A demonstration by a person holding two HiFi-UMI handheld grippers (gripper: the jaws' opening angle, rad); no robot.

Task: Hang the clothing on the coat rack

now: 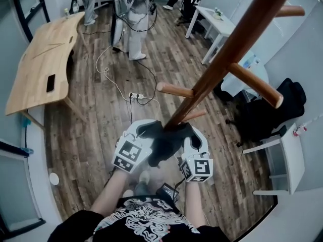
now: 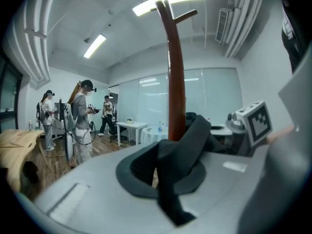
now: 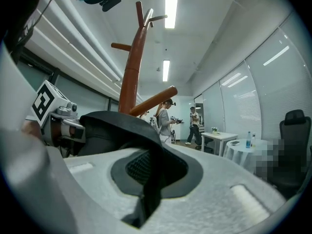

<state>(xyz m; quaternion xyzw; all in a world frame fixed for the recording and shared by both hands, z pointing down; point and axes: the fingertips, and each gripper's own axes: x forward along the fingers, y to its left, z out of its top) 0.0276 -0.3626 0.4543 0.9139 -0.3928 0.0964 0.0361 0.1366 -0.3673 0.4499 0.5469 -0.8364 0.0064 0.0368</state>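
Note:
A dark garment (image 1: 164, 144) is stretched between my two grippers, close in front of the brown wooden coat rack (image 1: 237, 39). My left gripper (image 1: 147, 133) is shut on one fold of the cloth (image 2: 195, 140), and the rack's pole (image 2: 175, 82) rises just behind it. My right gripper (image 1: 189, 134) is shut on another fold of the garment (image 3: 112, 126). From there the rack (image 3: 130, 77) stands to the left, with a peg (image 3: 153, 101) slanting over the cloth. Each gripper shows in the other's view: the right one (image 2: 253, 123) and the left one (image 3: 53, 111).
The rack's pegs (image 1: 174, 89) (image 1: 255, 84) stick out at several heights. A wooden table (image 1: 43, 64) stands to the left, white desks (image 1: 212, 21) at the back, a black chair (image 1: 272, 110) at the right. People (image 1: 133, 14) stand behind. A power strip with cables (image 1: 135, 96) lies on the floor.

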